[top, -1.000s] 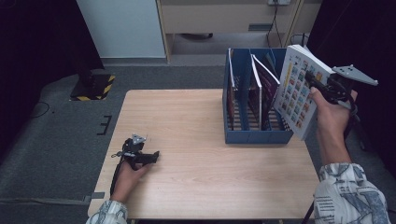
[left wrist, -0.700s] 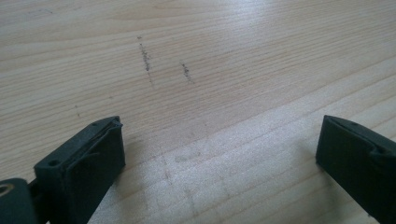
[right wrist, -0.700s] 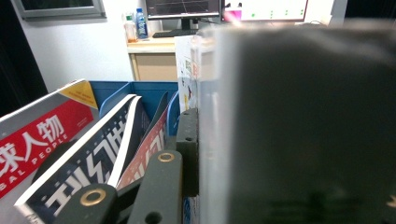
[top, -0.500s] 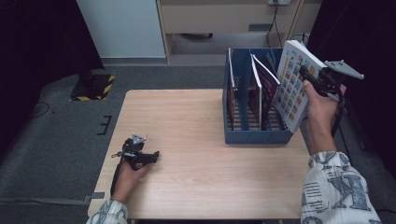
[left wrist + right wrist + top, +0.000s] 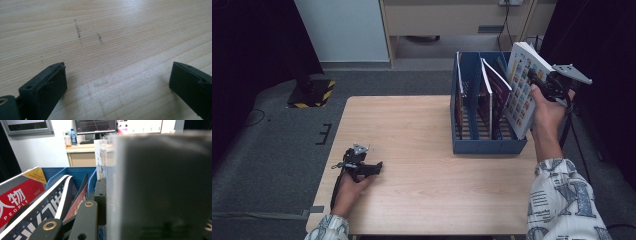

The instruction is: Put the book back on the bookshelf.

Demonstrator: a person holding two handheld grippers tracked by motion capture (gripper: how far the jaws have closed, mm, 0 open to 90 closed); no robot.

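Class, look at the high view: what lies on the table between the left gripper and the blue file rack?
Nothing: bare light wooden tabletop runs from the black left gripper to the blue slotted file rack, as the high view shows.

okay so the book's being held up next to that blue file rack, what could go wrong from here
1. The right gripper pinches the book near one edge, so the tilted book could twist or slip out.
2. Its lower corner hangs outside the blue rack; it may catch the wall.
3. The leaning magazines crowd the slots.

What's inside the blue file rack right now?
The blue file rack holds magazines standing on edge, leaning. The book in the right gripper covers its rightmost slot, so what's there is hidden.
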